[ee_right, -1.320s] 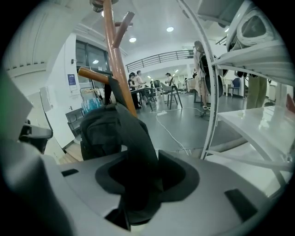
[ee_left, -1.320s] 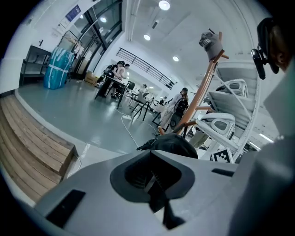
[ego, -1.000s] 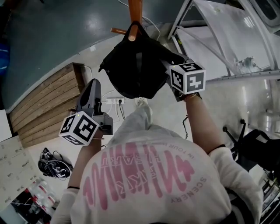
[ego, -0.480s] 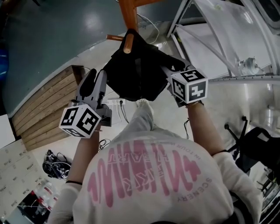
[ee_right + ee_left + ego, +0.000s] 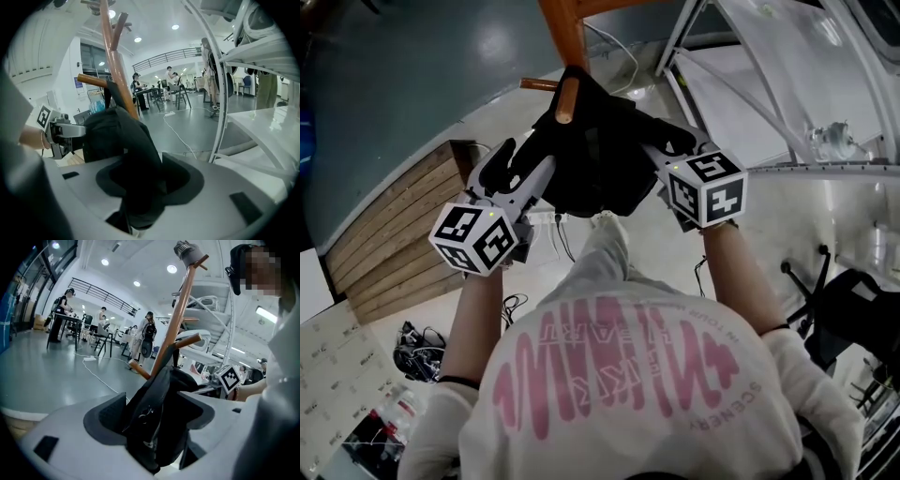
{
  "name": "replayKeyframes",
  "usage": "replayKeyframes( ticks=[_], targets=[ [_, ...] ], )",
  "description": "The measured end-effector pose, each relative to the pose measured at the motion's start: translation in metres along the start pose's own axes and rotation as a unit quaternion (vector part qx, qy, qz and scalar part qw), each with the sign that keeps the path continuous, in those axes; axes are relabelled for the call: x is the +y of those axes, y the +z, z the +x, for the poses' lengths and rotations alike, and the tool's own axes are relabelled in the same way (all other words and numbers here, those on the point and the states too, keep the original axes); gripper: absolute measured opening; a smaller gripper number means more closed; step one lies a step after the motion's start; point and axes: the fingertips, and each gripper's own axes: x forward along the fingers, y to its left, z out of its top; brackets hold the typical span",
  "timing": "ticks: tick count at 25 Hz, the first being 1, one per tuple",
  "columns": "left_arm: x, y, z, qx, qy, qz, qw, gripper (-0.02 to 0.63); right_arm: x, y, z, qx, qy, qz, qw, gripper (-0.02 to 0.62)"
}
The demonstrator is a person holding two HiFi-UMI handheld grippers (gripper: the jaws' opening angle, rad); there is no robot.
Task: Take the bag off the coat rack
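Note:
A black bag [image 5: 591, 159] hangs from a peg [image 5: 566, 98] of the wooden coat rack [image 5: 562, 37]. My left gripper [image 5: 522, 161] is at the bag's left edge. Its jaws have just been opening and now stand wide, with a fold of the bag [image 5: 159, 418] lying loose between the pads [image 5: 110, 416]. My right gripper [image 5: 661, 145] is shut on the bag's right side, and black fabric [image 5: 126, 154] fills the gap between its jaws. The rack's pole [image 5: 176, 319] rises straight behind the bag. The bag's lower part is hidden by both grippers.
Stacked wooden planks [image 5: 389, 234] lie on the floor to the left. A white metal frame [image 5: 787, 103] stands close on the right, and a black chair base [image 5: 844, 309] lower right. Cables [image 5: 417, 352] lie on the floor. People [image 5: 145, 333] stand far off.
My left gripper has moved up and right to the bag, rolled, and gone from shut to wide open around its left edge. The right gripper has kept its hold in place.

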Motion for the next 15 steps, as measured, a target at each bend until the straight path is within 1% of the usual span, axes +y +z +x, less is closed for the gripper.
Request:
replayKeyframes(
  ticks=[2,6,9,13,15],
  targets=[
    [-0.002,-0.001,0.007,0.005,-0.005,0.008,0.9999,0.318,-0.001,-0.001,-0.001,-0.002,0.001,0.0,1.0,0.172],
    [-0.002,-0.009,0.015,0.029,-0.018,0.052,0.9981,0.318,-0.001,-0.001,-0.001,-0.006,0.004,0.004,1.0,0.176],
    [-0.002,-0.018,0.023,0.043,-0.02,0.073,0.9962,0.318,0.0,0.001,0.0,-0.01,0.003,0.004,1.0,0.176],
    [-0.001,-0.018,0.028,0.024,-0.005,0.059,0.9979,0.316,-0.001,0.001,0.0,-0.015,0.0,0.007,1.0,0.176],
    [0.0,-0.017,0.029,0.017,-0.001,0.058,0.9981,0.316,-0.001,0.001,0.0,-0.022,-0.002,0.009,1.0,0.178]
  ],
)
